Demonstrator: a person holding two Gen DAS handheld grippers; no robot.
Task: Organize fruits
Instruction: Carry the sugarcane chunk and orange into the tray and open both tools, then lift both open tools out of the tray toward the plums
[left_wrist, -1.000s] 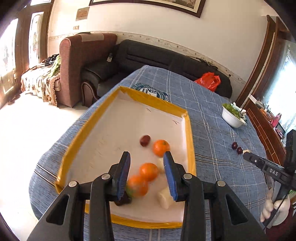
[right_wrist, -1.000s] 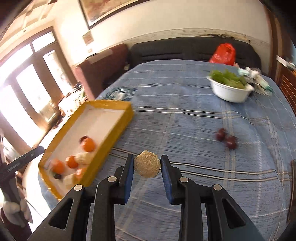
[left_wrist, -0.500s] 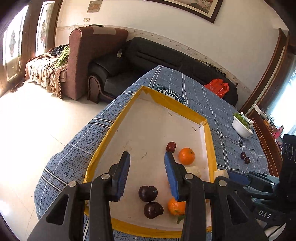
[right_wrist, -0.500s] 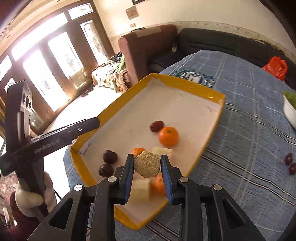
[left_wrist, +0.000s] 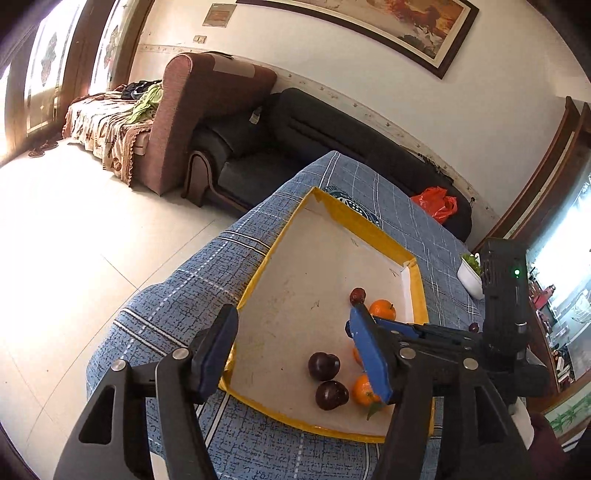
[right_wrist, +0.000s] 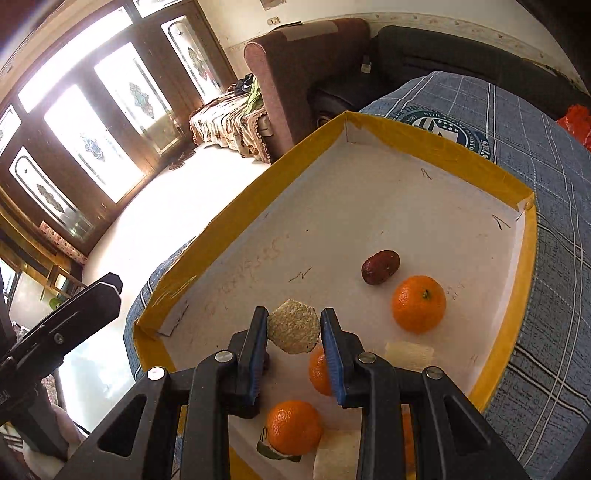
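Blue plaid tablecloth (left_wrist: 192, 306) covers table, sofas behind; yellow-rimmed white tray (right_wrist: 436, 147) on it

Right gripper (right_wrist: 294, 328) clamped on round tan netted fruit (right_wrist: 293, 326), held above tray floor near tangerines (right_wrist: 418, 303) and red date (right_wrist: 380, 267)

Left gripper (left_wrist: 291, 347) over tray's near corner, jaws opening, nothing gripped; two dark plums (left_wrist: 324, 365) lie on tray between its fingers

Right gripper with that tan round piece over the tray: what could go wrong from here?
1. The right gripper holds the tan round piece above an orange; released here, it could land on that and roll.
2. The left gripper, jaws opening and empty, hangs close by over the yellow-rimmed tray; the two tools could bump.
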